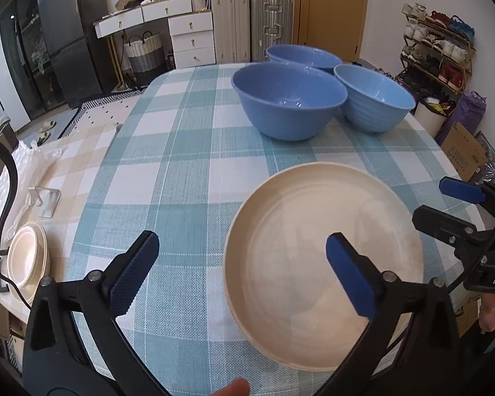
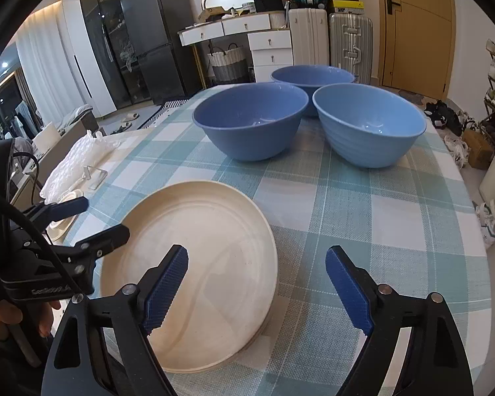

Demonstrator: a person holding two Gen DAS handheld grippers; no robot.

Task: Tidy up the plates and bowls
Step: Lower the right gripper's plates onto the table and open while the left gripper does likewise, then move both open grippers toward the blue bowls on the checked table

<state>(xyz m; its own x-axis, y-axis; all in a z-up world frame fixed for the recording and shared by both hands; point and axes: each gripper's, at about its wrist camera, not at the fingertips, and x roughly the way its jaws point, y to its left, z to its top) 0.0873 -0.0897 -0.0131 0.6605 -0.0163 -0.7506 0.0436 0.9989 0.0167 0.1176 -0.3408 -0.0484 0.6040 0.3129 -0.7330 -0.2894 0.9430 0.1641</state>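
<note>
A cream plate (image 1: 313, 241) lies on the checked tablecloth near the table's front edge; it also shows in the right wrist view (image 2: 201, 250). Three blue bowls stand at the far end: a smooth one (image 1: 288, 99) (image 2: 250, 122), a ribbed one (image 1: 374, 97) (image 2: 368, 123) and one behind them (image 1: 300, 54) (image 2: 312, 76). My left gripper (image 1: 242, 272) is open and empty over the plate's left rim. My right gripper (image 2: 257, 290) is open and empty over the plate's right rim. A stack of cream plates (image 1: 28, 259) sits at the left on the beige-checked table.
White bubble wrap (image 1: 19, 178) and a small clear stand (image 1: 46, 199) lie on the beige cloth at the left. A black cable (image 1: 3, 204) hangs near the stacked plates. Beyond the table are suitcases, drawers, a fridge and a shoe rack.
</note>
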